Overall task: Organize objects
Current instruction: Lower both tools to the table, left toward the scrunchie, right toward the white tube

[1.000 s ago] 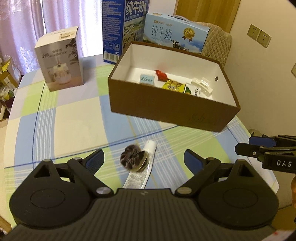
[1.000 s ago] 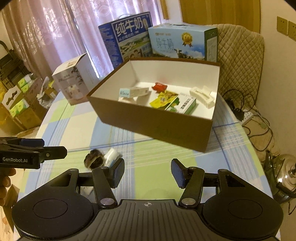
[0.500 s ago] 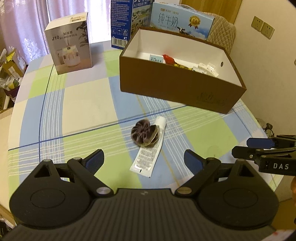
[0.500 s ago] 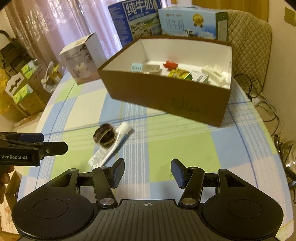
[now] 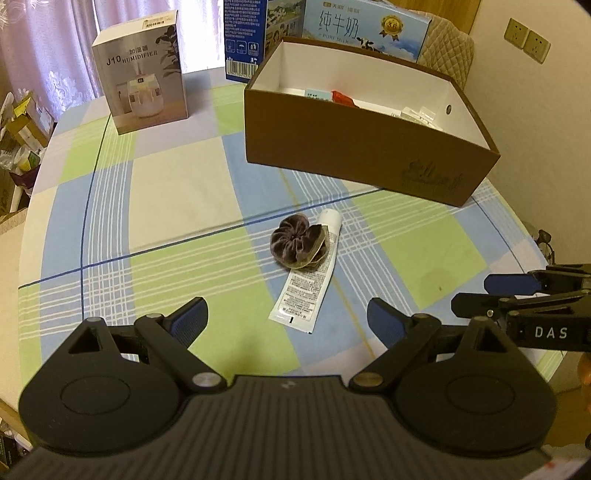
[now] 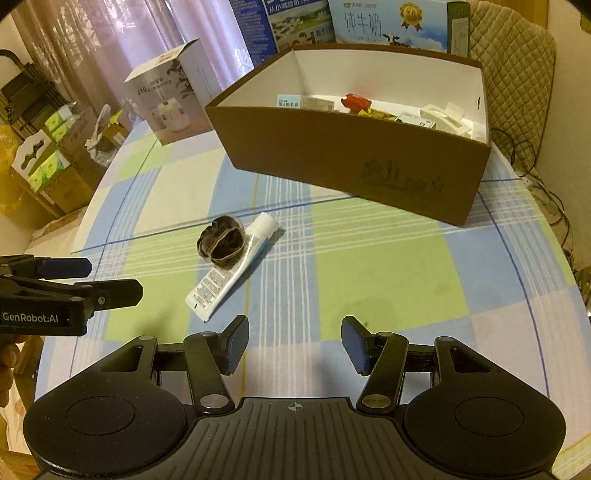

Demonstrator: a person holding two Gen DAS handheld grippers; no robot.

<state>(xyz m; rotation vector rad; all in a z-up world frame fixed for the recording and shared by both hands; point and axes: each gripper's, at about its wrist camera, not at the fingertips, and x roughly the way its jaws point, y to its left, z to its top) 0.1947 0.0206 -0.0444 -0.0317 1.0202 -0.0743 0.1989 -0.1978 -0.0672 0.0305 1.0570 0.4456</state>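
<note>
Both tools pulled back toward near tabletop edge since a second ago; more cloth now shows ahead of them. Left tool (image 5: pixel 286 317) spread, empty. Right tool (image 6: pixel 293 343) spread, empty. Judged: retreat sets up next pick.

Mid-tabletop: white tube (image 5: pixel 309 275) lying flat, dark scrunchie (image 5: pixel 295 244) resting on its upper part, still outside box.

Far right: brown box (image 5: pixel 354 147), near wall hiding most contents; only tops visible. Beyond, humidifier carton (image 5: pixel 142 74), milk cartons (image 5: pixel 364 27) cut off at top.
</note>
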